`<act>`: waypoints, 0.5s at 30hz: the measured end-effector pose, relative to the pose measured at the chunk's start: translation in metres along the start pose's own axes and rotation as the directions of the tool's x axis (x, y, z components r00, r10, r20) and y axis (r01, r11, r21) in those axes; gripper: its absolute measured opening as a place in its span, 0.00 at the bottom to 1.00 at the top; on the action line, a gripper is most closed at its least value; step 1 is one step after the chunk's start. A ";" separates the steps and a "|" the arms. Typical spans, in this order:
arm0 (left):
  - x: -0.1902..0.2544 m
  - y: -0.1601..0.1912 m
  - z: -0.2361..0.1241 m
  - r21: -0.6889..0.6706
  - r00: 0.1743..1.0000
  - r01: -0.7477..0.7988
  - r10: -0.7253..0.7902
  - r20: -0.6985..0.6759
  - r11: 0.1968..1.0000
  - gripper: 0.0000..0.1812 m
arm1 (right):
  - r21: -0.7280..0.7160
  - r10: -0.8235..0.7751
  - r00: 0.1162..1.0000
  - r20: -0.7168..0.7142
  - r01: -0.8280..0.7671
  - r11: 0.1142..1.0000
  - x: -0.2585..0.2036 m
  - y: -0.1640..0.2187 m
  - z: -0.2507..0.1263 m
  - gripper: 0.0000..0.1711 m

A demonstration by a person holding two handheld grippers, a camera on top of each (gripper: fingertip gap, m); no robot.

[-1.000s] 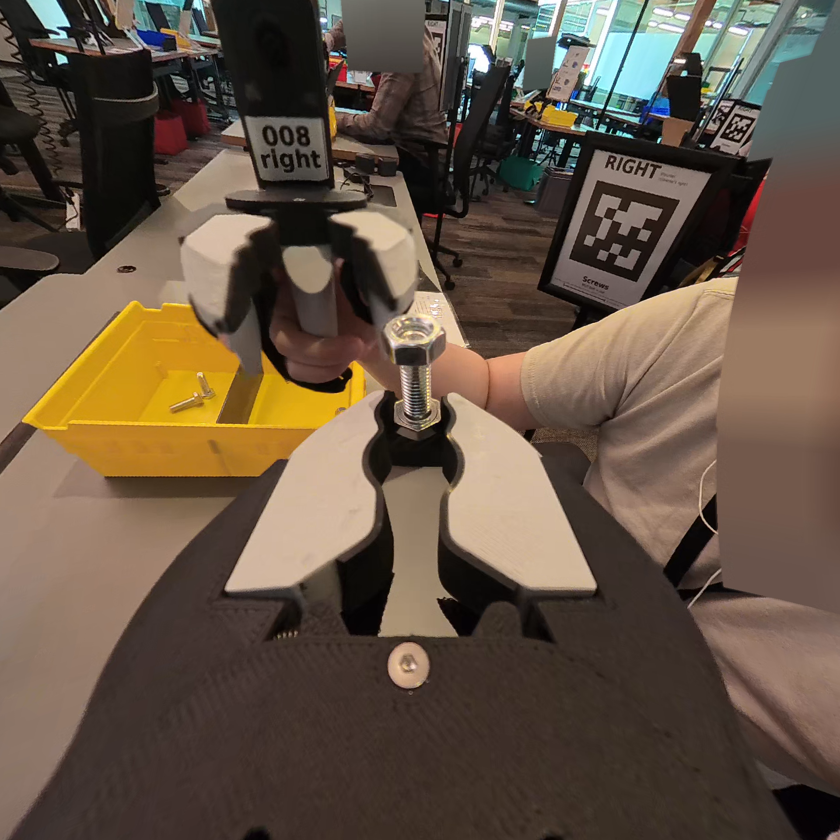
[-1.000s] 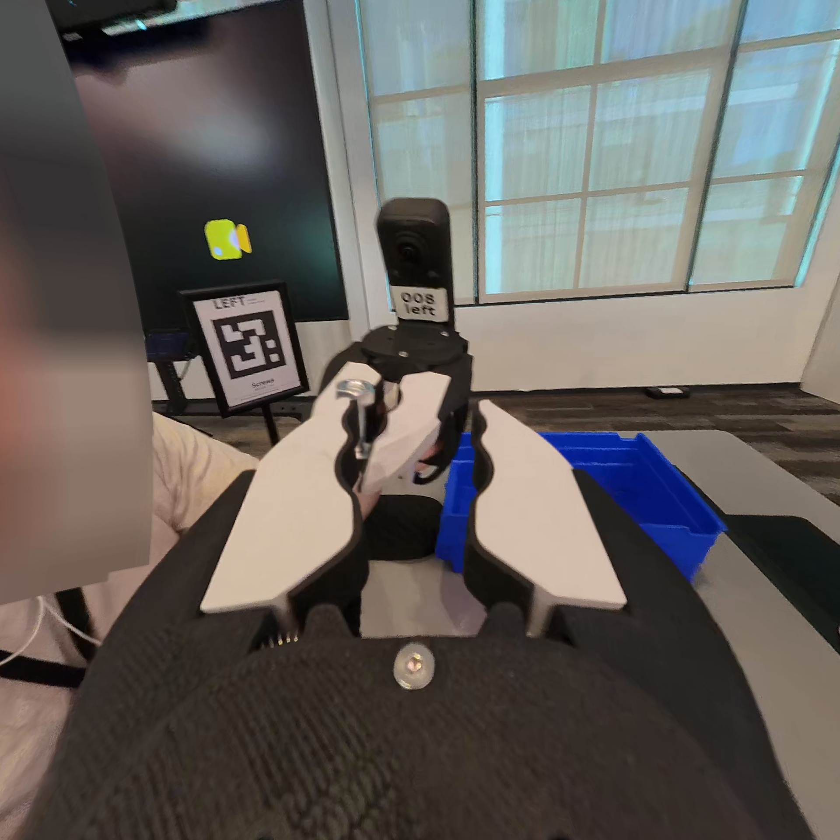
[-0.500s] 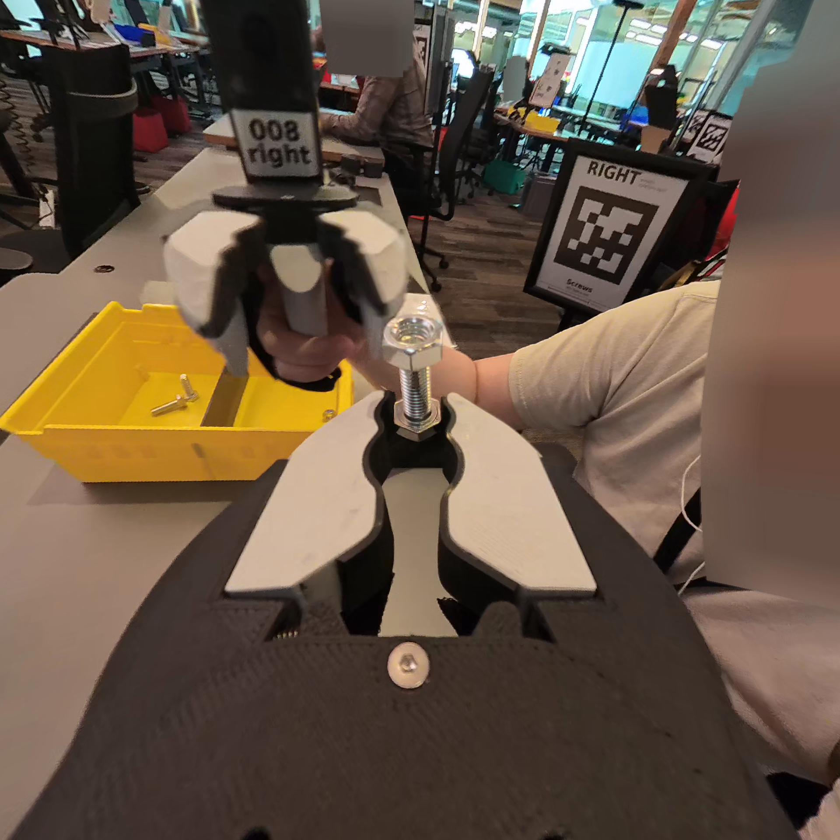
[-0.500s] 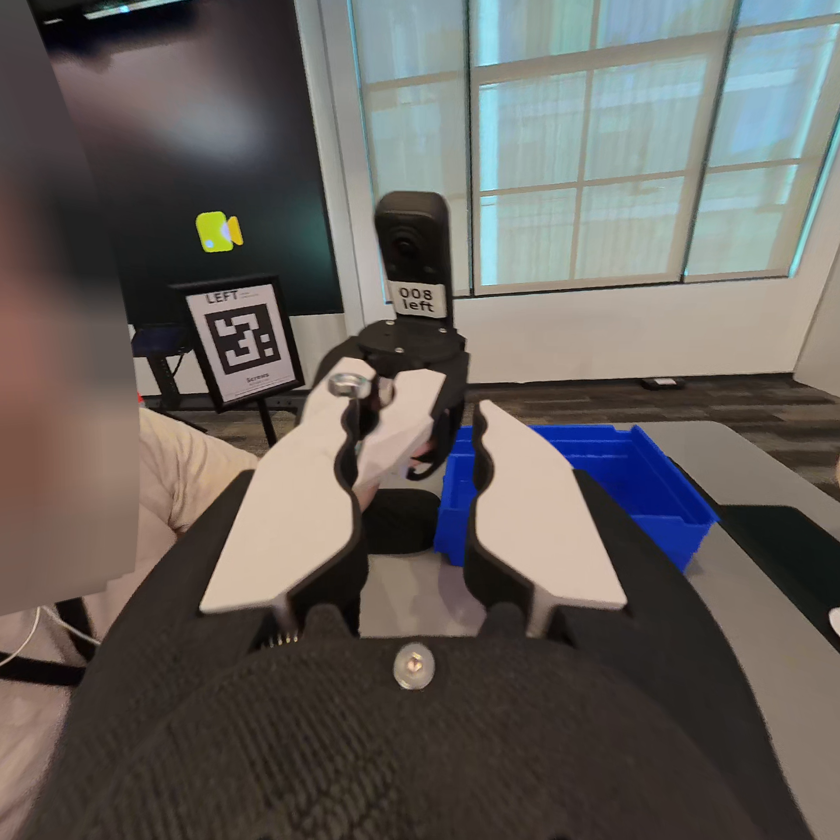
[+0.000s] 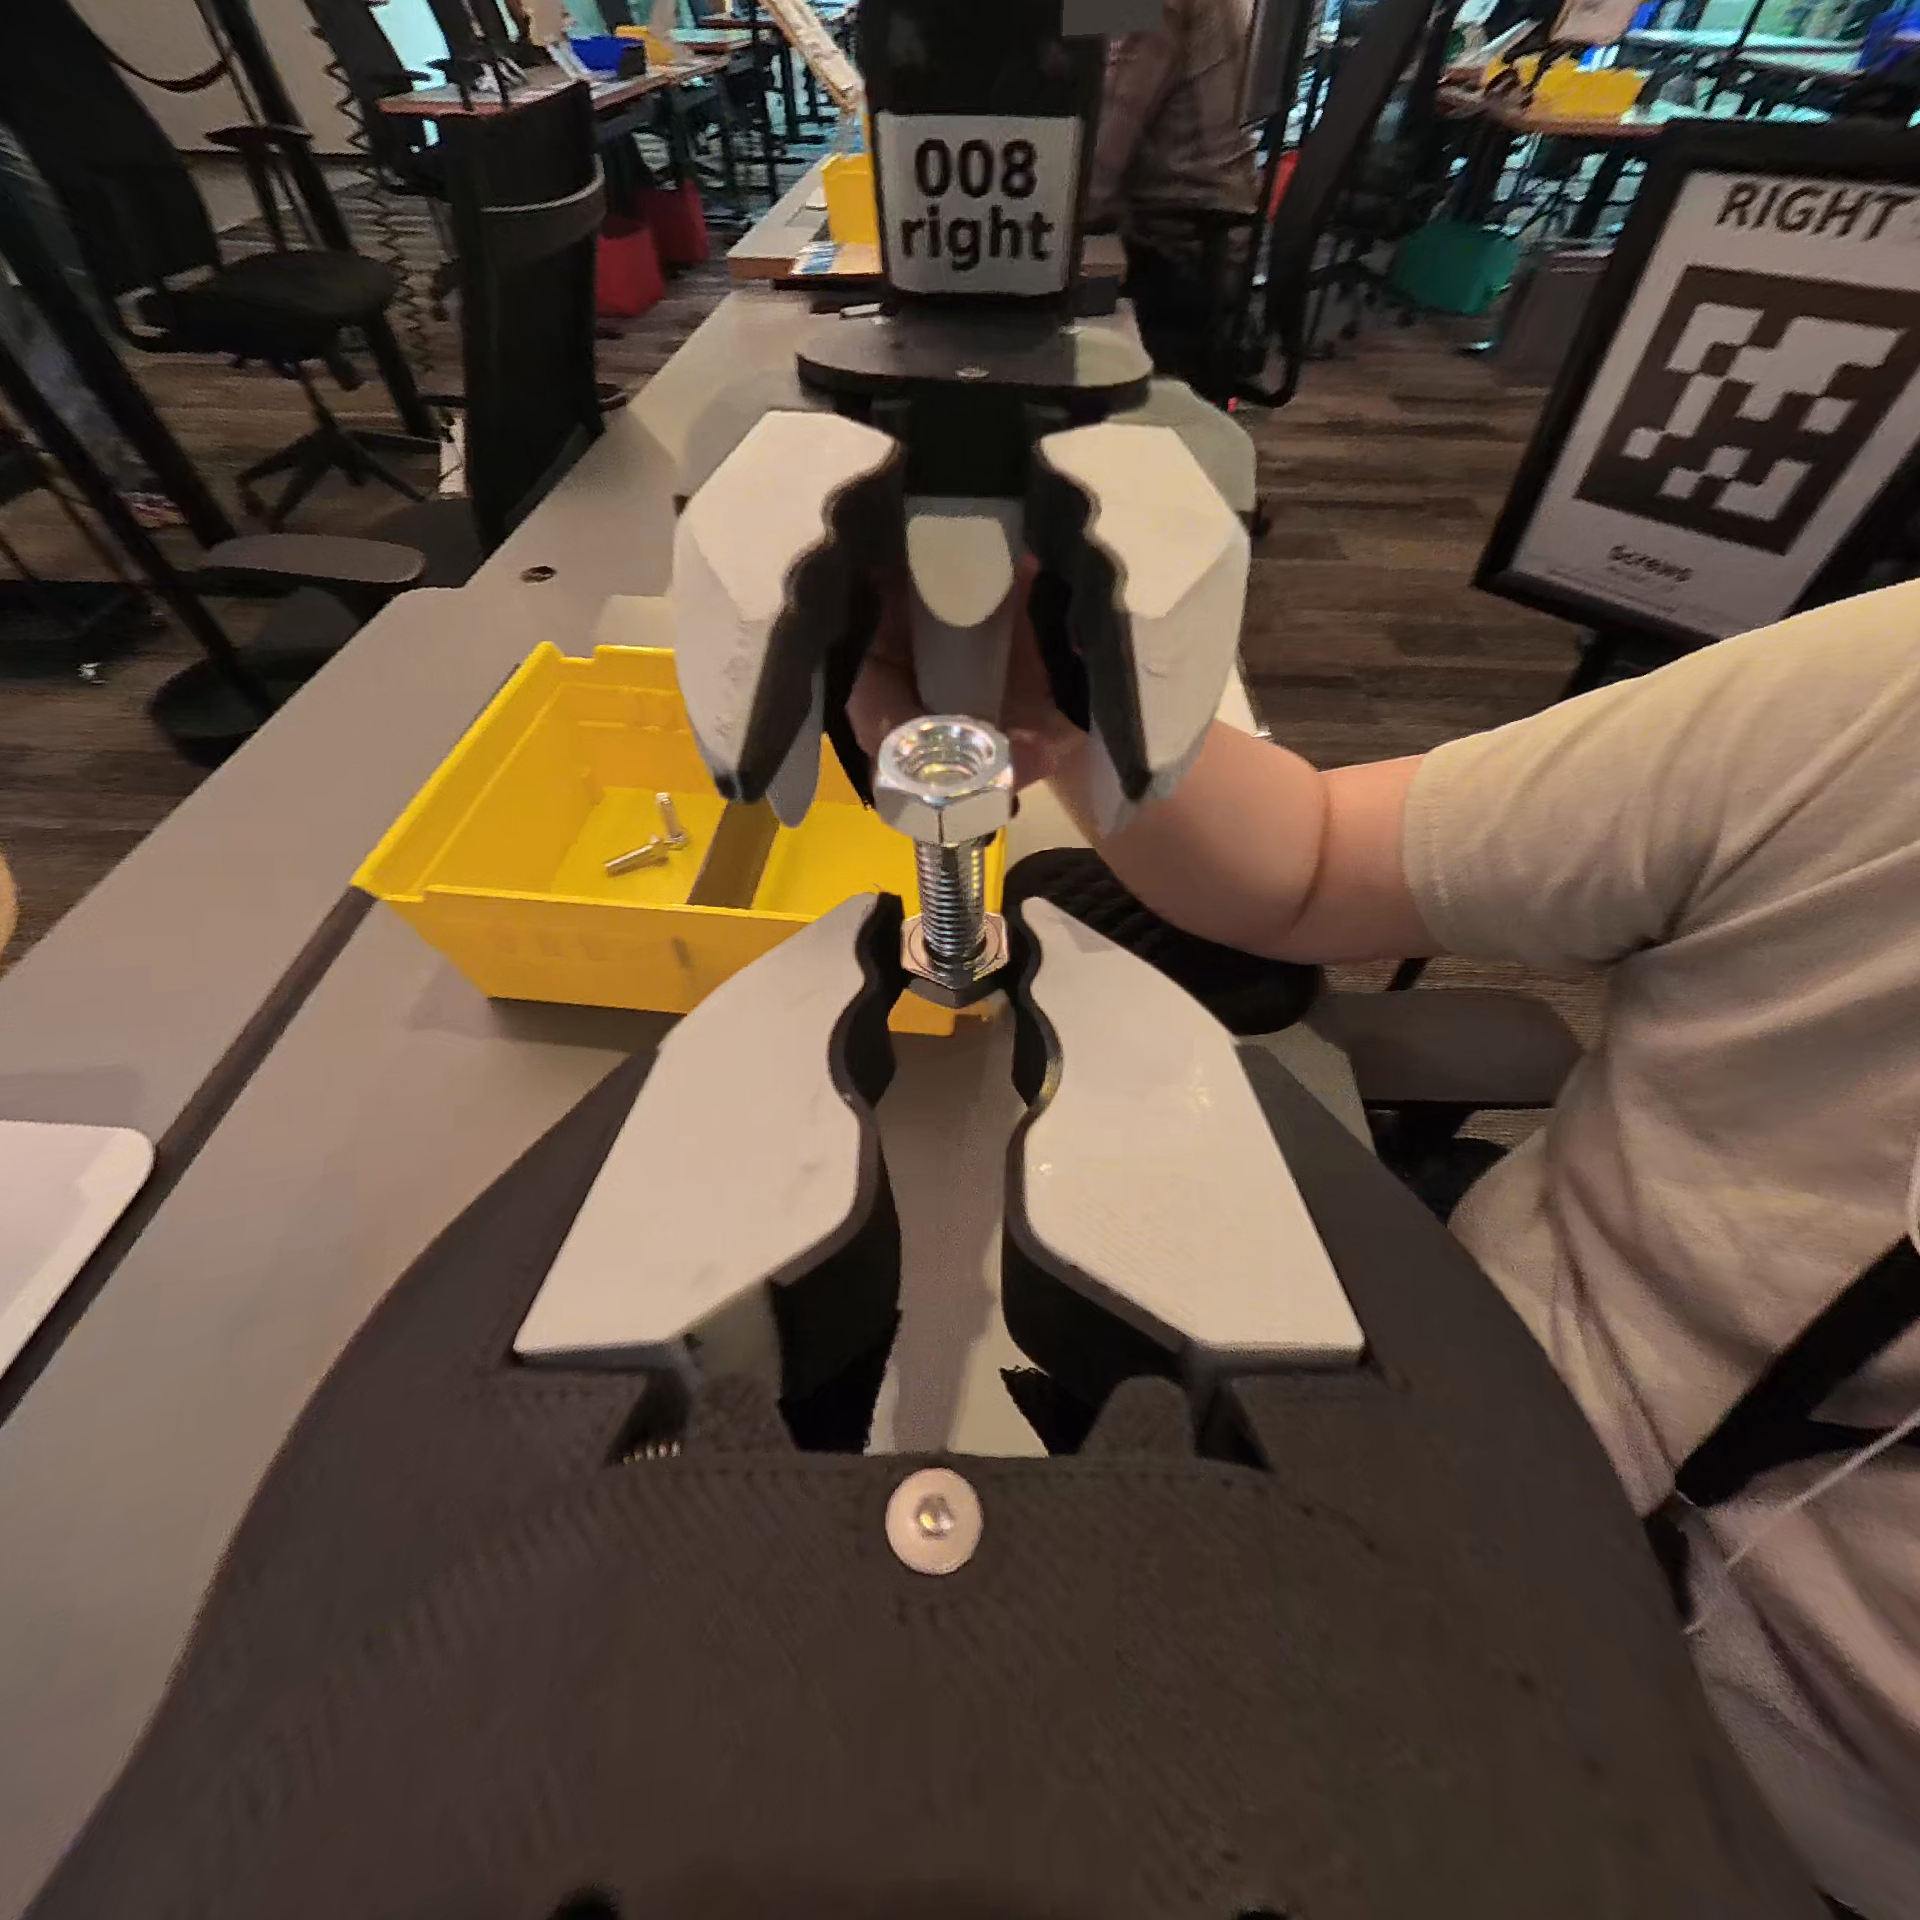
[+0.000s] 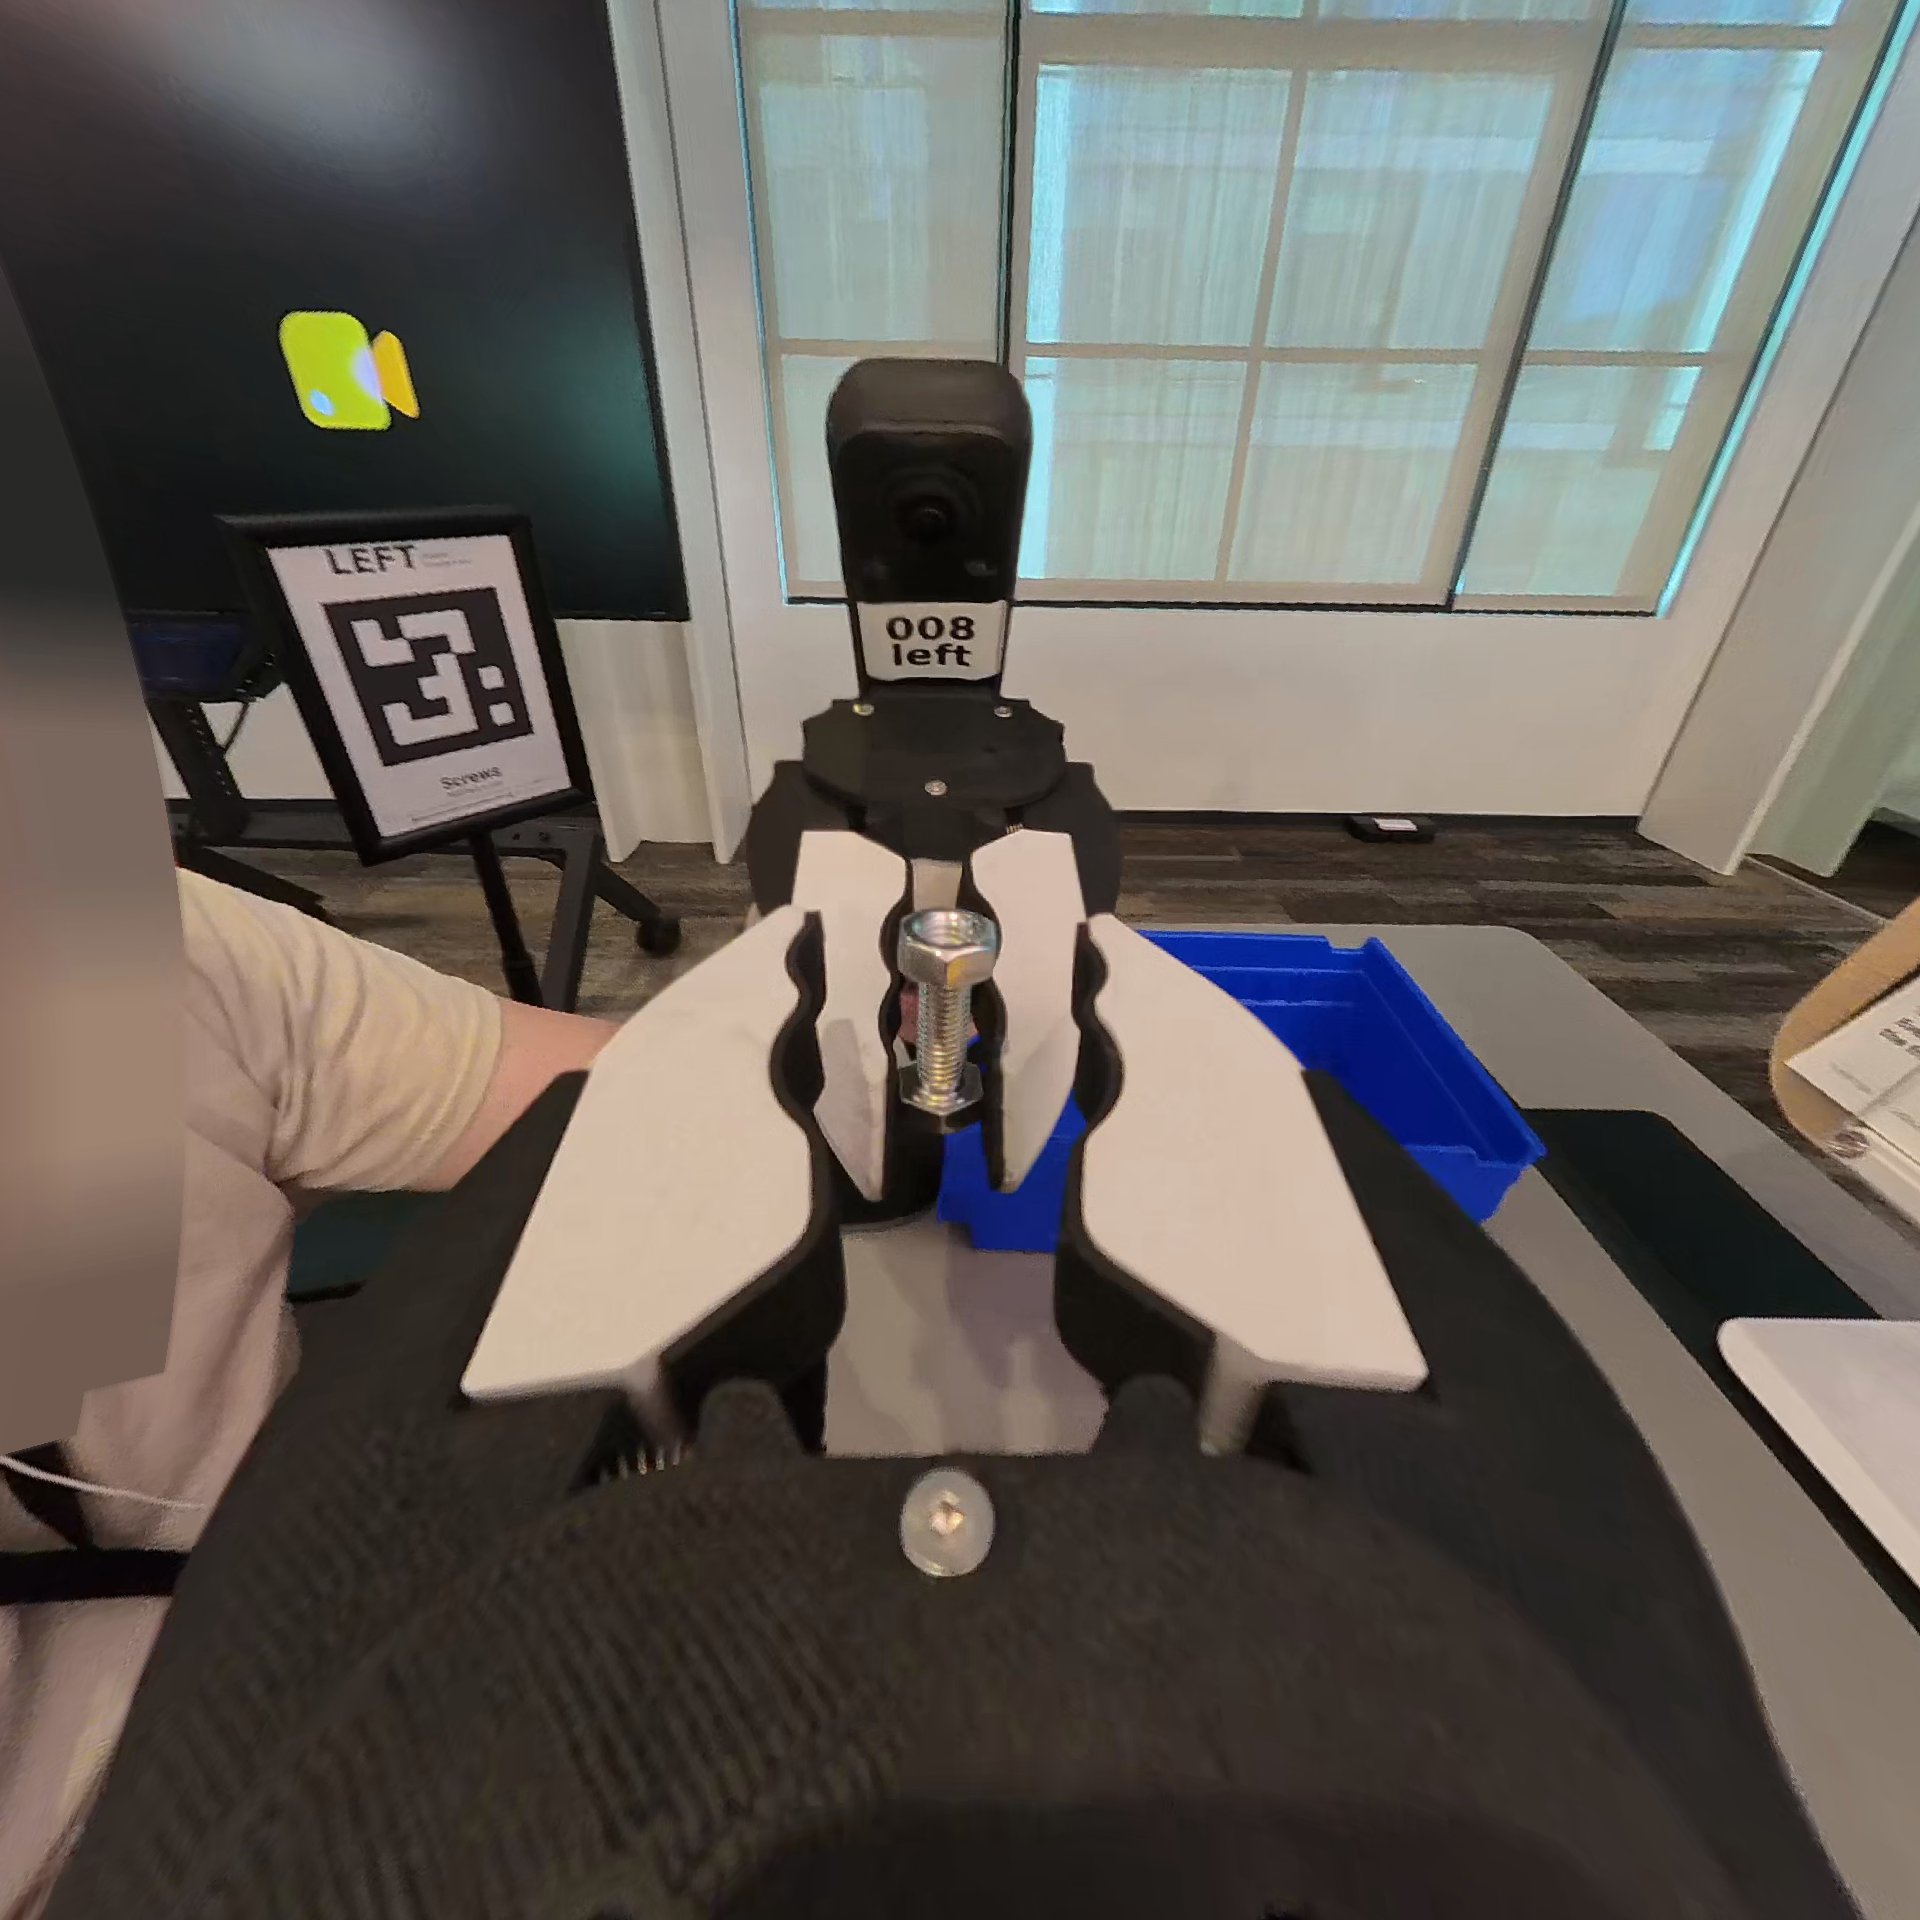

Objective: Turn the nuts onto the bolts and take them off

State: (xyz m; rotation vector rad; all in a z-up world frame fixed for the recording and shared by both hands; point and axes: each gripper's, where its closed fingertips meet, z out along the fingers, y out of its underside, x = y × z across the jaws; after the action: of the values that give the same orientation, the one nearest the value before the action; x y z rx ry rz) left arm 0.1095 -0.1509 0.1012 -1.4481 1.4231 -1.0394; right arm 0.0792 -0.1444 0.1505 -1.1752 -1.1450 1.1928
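The bolt (image 5: 954, 914) is standing upright, threaded shaft pointing up, with its head pinched between the fingertips of the left tool (image 5: 951, 961), whose jaws are closing narrowly on it. A nut (image 5: 943, 767) is sitting at the very top of the threads, well above the tool's tips. From the right wrist view the same bolt (image 6: 943, 1049) and nut (image 6: 945, 948) are rising straight ahead, in the gap of the right tool (image 6: 945, 956).

The right tool (image 5: 940, 774) is facing the left one from just beyond the nut, its jaws standing wide apart and gripping nothing; the nut is showing between its two tips, and I cannot tell whether either tip is touching it. A person's hand (image 5: 1029, 727) is holding that tool from behind, the forearm and a pale sleeve (image 5: 1662, 790) reaching in from the right.

Beyond and left of the left tool, a yellow bin (image 5: 540, 925) is resting on the grey worktop (image 5: 260, 1091), with a couple of small bolts (image 5: 649, 844) lying inside. Behind the left tool in the right wrist view, a blue bin (image 6: 1382, 1049) is sitting on the worktop. Framed marker signs (image 5: 1756, 405) are standing on the floor beyond.
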 end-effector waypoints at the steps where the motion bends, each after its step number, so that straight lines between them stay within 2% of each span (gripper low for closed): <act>1: -0.001 0.000 0.001 -0.002 1.000 -0.004 0.004 0.012 1.000 0.10 | -0.014 -0.010 1.000 -0.020 0.010 1.000 0.002 0.002 0.002 0.27; 5: -0.013 0.000 -0.001 -0.015 0.990 -0.067 0.068 0.123 0.998 0.10 | -0.050 -0.050 0.994 -0.095 0.045 0.998 0.009 0.006 0.003 0.26; 9: -0.014 0.001 -0.001 -0.031 0.986 -0.086 0.090 0.142 0.996 0.10 | -0.045 -0.055 0.990 -0.129 0.050 0.998 0.014 0.004 0.001 0.23; 13: -0.013 0.001 -0.001 -0.027 0.988 -0.078 0.081 0.130 0.997 0.10 | -0.051 -0.049 0.997 -0.052 0.046 0.998 0.007 0.006 0.000 0.11; 15: 0.000 -0.001 -0.001 -0.002 0.998 -0.060 0.060 0.031 0.998 0.10 | -0.027 -0.053 0.997 0.053 0.054 0.998 -0.007 0.004 -0.002 0.11</act>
State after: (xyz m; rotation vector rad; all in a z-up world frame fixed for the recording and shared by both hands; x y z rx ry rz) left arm 0.1094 -0.1510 0.1025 -1.4081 1.4367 -0.9743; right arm 0.0803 -0.1511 0.1459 -1.1339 -1.2289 1.1752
